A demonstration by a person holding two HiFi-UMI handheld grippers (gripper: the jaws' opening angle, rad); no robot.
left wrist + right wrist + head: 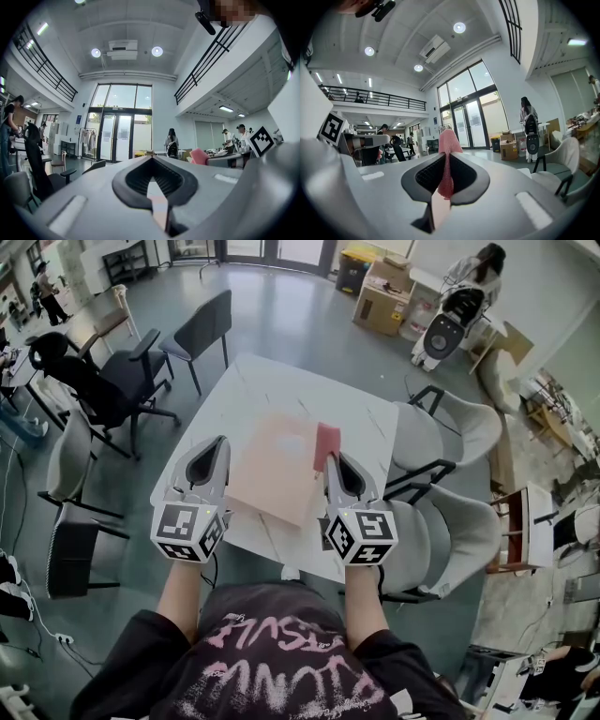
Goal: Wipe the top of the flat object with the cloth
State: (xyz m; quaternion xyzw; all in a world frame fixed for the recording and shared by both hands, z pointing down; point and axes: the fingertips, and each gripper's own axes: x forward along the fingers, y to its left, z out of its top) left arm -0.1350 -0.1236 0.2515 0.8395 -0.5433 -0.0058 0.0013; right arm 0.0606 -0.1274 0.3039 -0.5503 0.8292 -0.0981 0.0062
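Observation:
A flat pinkish-tan board (277,465) lies in the middle of the white table (234,399). My right gripper (333,458) is shut on a pink cloth (326,443), which hangs over the board's right edge. In the right gripper view the cloth (447,143) stands up between the pads of that gripper (446,157). My left gripper (219,443) hovers at the board's left edge, its jaws together with nothing in them. Seen in the left gripper view, the left gripper (151,161) is level with the tabletop, and the cloth (198,156) shows to the right.
Grey chairs stand right of the table (445,427) and at my right side (450,540). A black office chair (103,381) and a dark chair (202,329) stand to the left and far left. Cardboard boxes (382,298) and a person (478,273) are at the back.

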